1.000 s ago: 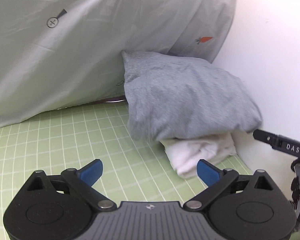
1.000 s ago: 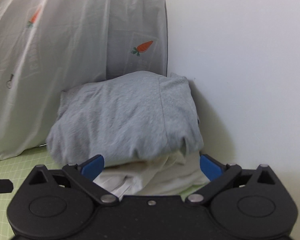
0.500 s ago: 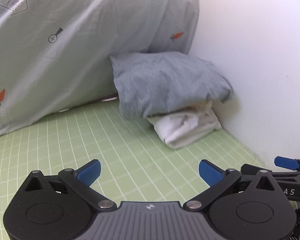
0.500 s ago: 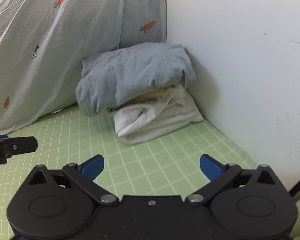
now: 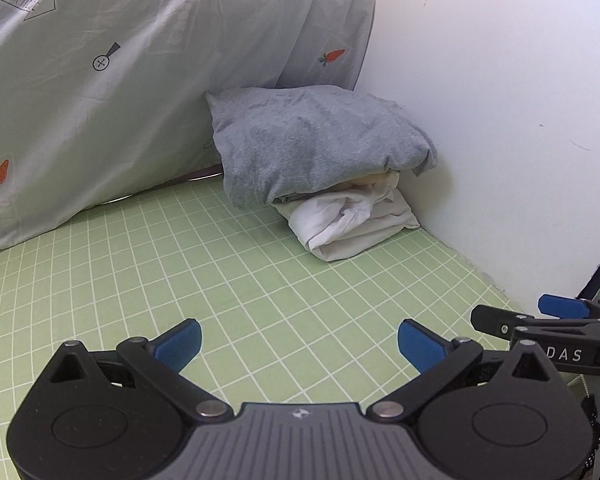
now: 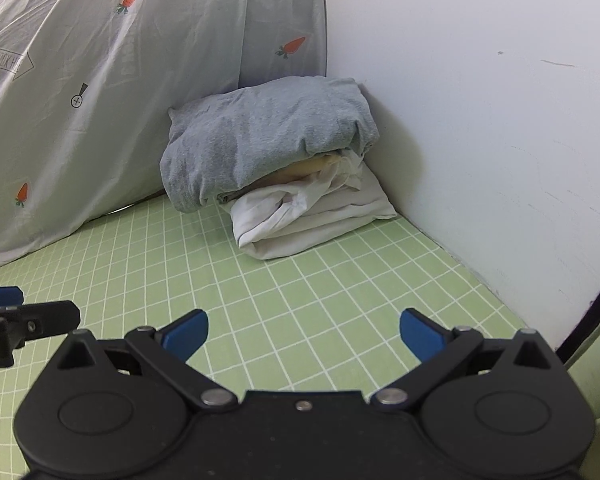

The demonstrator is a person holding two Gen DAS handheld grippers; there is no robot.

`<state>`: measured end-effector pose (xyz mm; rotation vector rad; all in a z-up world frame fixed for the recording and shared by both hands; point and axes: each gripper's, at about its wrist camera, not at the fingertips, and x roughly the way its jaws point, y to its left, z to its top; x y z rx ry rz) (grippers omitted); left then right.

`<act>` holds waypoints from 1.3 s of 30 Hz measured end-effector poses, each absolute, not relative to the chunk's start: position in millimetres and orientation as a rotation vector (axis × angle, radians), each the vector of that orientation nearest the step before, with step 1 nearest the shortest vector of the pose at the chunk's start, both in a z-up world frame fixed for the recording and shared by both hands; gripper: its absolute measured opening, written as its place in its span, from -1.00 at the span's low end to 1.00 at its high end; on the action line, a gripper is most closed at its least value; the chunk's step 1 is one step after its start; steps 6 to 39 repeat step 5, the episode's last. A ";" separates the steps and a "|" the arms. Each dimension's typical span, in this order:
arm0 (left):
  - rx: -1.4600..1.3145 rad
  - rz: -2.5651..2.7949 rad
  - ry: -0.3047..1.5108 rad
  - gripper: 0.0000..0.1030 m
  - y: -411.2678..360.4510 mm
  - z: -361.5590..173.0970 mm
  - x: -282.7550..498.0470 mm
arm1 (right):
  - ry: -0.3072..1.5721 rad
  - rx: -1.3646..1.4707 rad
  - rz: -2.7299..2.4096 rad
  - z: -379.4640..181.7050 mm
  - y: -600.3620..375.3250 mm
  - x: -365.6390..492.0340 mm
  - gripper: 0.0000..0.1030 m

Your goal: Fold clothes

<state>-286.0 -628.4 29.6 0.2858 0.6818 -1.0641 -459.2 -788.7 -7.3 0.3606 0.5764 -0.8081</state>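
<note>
A folded grey garment (image 5: pixel 316 144) (image 6: pixel 264 136) lies on top of a folded white garment (image 5: pixel 352 222) (image 6: pixel 312 216) in the far corner where the wall meets a hanging sheet. A strip of pale yellow cloth shows between them. My left gripper (image 5: pixel 299 344) hovers open over the green checked surface, well short of the stack, with nothing between its blue pads. My right gripper (image 6: pixel 303 334) is likewise open and holds nothing; its fingers (image 5: pixel 500 322) show at the right edge of the left wrist view. The left gripper's fingers (image 6: pixel 48 316) show at the left edge of the right wrist view.
A pale grey sheet with carrot prints (image 5: pixel 120 60) (image 6: pixel 120 60) hangs at the back and left. A white wall (image 5: pixel 500 100) (image 6: pixel 480 100) closes the right side. The green checked surface (image 5: pixel 220 272) (image 6: pixel 320 280) stretches between the grippers and the stack.
Both grippers have drawn back from the stacked clothes, which now look smaller and farther away. More green surface shows in front. The stack itself has not moved.
</note>
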 end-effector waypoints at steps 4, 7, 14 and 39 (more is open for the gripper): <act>0.288 -1.066 0.682 1.00 -627.3 30.4 -288.1 | 0.568 0.366 -0.815 -6.4 -787.1 -462.5 1.00; 0.288 -1.067 0.682 1.00 -627.0 30.5 -288.4 | 0.566 0.367 -0.816 -6.1 -786.7 -463.1 1.00; 0.288 -1.067 0.682 1.00 -627.0 30.5 -288.4 | 0.566 0.367 -0.816 -6.1 -786.7 -463.1 1.00; 0.288 -1.067 0.682 1.00 -627.0 30.5 -288.4 | 0.566 0.367 -0.816 -6.1 -786.7 -463.1 1.00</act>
